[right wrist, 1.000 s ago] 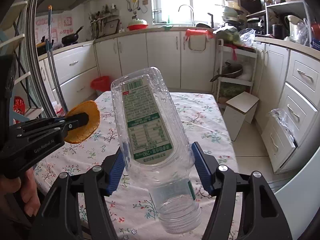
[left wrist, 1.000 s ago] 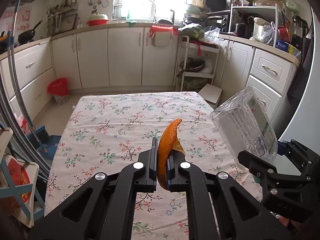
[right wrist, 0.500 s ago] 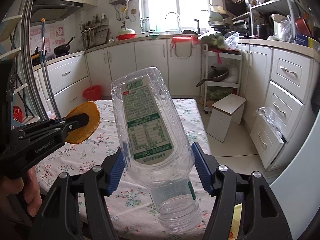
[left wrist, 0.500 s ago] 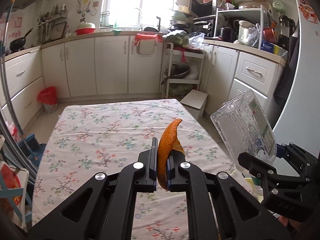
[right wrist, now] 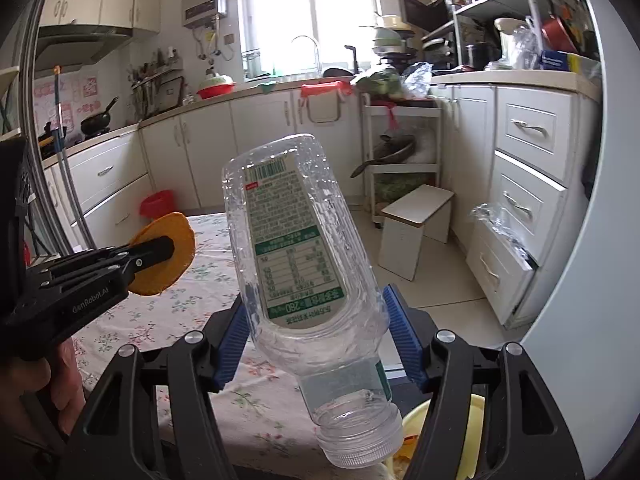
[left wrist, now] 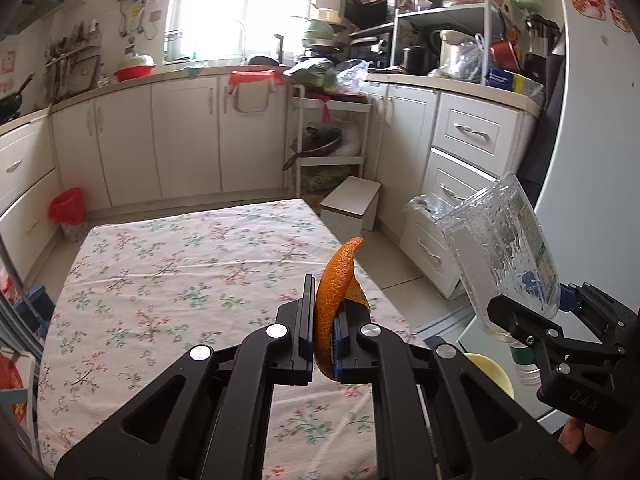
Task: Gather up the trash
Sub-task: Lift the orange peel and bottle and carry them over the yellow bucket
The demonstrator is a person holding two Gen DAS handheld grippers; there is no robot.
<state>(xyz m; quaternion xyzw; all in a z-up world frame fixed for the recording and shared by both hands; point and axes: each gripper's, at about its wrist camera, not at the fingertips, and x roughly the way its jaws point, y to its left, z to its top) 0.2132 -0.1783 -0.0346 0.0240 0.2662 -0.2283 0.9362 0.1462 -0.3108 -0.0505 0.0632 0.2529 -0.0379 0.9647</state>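
Note:
My left gripper [left wrist: 323, 316] is shut on a curled orange peel [left wrist: 334, 300] and holds it upright above the right edge of the flowered table [left wrist: 168, 272]. My right gripper [right wrist: 316, 320] is shut on an empty clear plastic bottle [right wrist: 296, 256], mouth toward the camera and tilted. The bottle also shows in the left wrist view [left wrist: 504, 248], to the right of the peel. The left gripper with the peel appears at the left of the right wrist view [right wrist: 160, 256]. A yellow bin rim [left wrist: 492, 372] lies below, just right of the table, and in the right wrist view [right wrist: 472, 436].
A white step stool [left wrist: 352, 200] stands beyond the table's far right corner. White cabinets and drawers [left wrist: 460, 168] line the right and back walls. A red bin [left wrist: 68, 208] sits on the floor at the far left. A white fridge side [left wrist: 592, 120] is at right.
Both grippers have swung to the right and back with their loads, toward the table's right edge. The yellow bin rim has come into view below them.

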